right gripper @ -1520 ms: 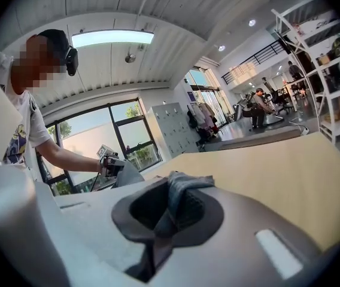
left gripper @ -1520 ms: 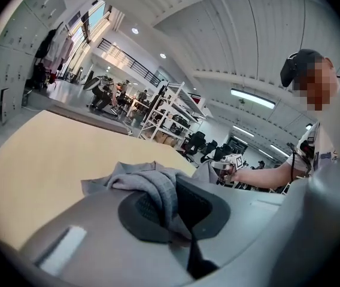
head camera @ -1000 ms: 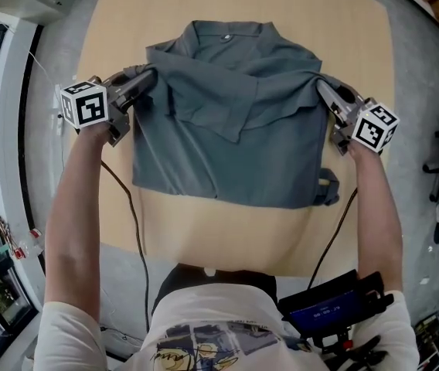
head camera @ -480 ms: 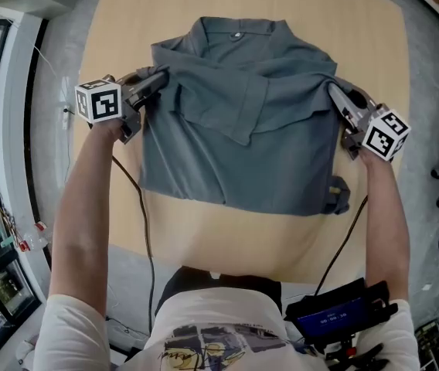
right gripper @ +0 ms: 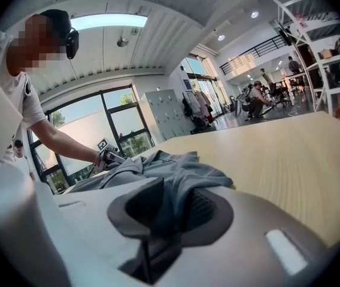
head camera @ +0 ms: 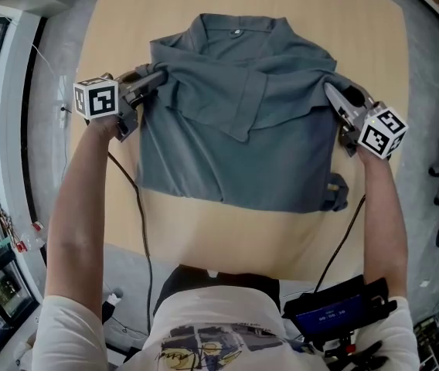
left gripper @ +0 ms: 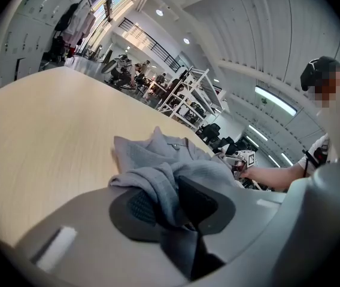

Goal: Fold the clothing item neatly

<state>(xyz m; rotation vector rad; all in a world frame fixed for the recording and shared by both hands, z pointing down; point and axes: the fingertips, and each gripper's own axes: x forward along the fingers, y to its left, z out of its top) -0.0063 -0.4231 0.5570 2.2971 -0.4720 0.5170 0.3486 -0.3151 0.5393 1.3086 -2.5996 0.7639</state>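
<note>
The big wooden table holds the gray shirt, lying partly folded in the middle. The left gripper and right gripper sit at its shoulders — their jaws have just been opening, with loose cloth between them

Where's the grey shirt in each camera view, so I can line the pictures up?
Head view: grey shirt mid-frame, on the table.
Left gripper view: shirt lower centre, a fold inside the left claw, jaws just been opening.
Right gripper view: shirt lower centre, a fold inside the right claw, jaws likewise just opening.
Shared landmark: the light wooden table.
</note>
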